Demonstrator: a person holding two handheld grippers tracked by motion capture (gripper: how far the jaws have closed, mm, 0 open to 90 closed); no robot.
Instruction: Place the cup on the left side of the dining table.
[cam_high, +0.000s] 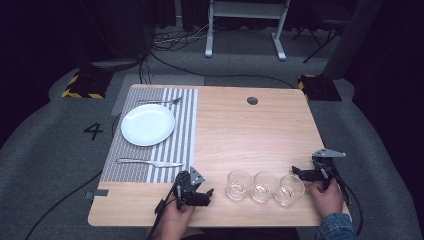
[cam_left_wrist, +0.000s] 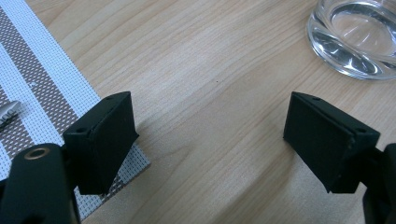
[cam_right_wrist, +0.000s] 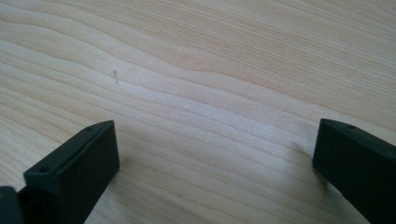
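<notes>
Glasses (cam_high: 264, 187) stand on a wooden table (cam_high: 240, 130) above grey carpet (cam_high: 45, 150).

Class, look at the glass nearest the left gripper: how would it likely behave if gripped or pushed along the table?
The glass looks clear and smooth, so the left gripper might slip on it. Its thick base, seen in the left gripper view, suggests it would slide rather than tip. Pushed right, it would probably knock the middle glass, and glass can chip.

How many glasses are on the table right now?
3, in a row along the near edge: left glass nearest the left hand-held gripper, middle glass, right glass beside the right hand-held gripper. None looks hidden.
</notes>
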